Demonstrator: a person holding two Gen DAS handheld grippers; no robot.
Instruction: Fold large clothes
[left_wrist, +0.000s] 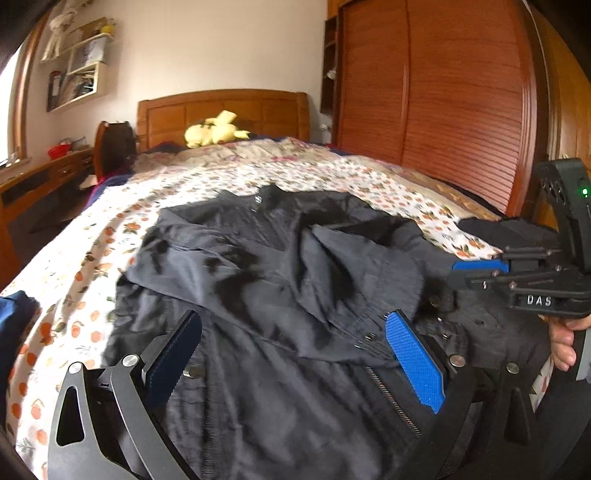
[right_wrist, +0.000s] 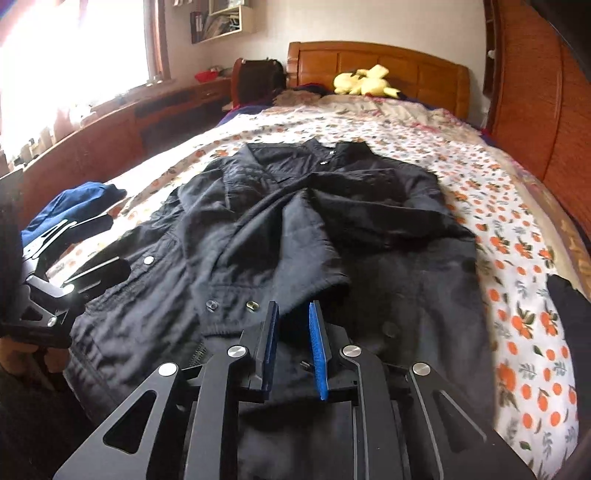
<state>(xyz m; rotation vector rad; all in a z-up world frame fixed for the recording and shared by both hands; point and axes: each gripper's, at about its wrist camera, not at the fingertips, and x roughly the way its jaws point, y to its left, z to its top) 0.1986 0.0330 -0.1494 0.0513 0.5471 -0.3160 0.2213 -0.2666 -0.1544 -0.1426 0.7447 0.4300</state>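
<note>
A large black jacket (left_wrist: 266, 280) lies on the flowered bedspread, collar toward the headboard, both sleeves folded across its chest; it also shows in the right wrist view (right_wrist: 317, 229). My left gripper (left_wrist: 295, 332) is wide open over the jacket's lower hem, its blue pads (left_wrist: 413, 354) apart with cloth between them but not pinched. My right gripper (right_wrist: 293, 332) hovers over the hem near the snap buttons, jaws partly apart with nothing between them. It shows at the right of the left wrist view (left_wrist: 476, 273). The left gripper shows at the left edge of the right wrist view (right_wrist: 88, 258).
The bed (right_wrist: 517, 229) has a wooden headboard (right_wrist: 380, 62) with a yellow plush toy (right_wrist: 364, 83) by it. A blue garment (right_wrist: 70, 206) lies at the bed's left edge, another dark one (right_wrist: 569, 306) at the right. A wardrobe (left_wrist: 443, 96) stands to the right, a desk (right_wrist: 122, 118) under the window.
</note>
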